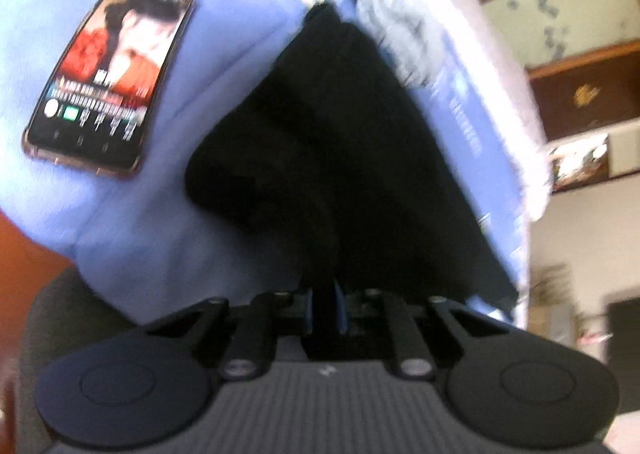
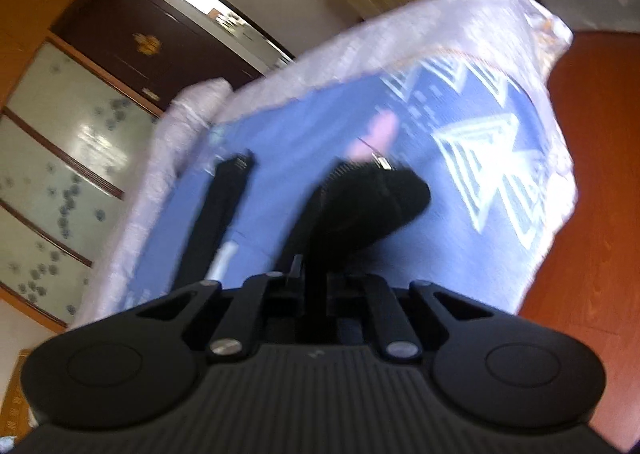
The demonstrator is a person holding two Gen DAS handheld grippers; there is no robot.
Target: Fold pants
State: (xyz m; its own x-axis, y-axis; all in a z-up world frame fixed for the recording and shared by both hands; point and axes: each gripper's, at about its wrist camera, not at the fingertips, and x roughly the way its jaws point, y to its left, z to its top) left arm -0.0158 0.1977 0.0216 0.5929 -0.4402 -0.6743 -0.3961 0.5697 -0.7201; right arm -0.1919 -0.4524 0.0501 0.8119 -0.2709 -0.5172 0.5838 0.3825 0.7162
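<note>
Each hand-held gripper, left and right, seems clenched on the black pants through blur.

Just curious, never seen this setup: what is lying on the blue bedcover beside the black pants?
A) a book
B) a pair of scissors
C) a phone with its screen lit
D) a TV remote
C: a phone with its screen glowing lies flat on the blue bedcover, left of the black pants.

My right gripper is pinched closed on the black fabric pants, which run up from its tips across the blue patterned bedspread. A second dark strip of them lies to the left.
</note>
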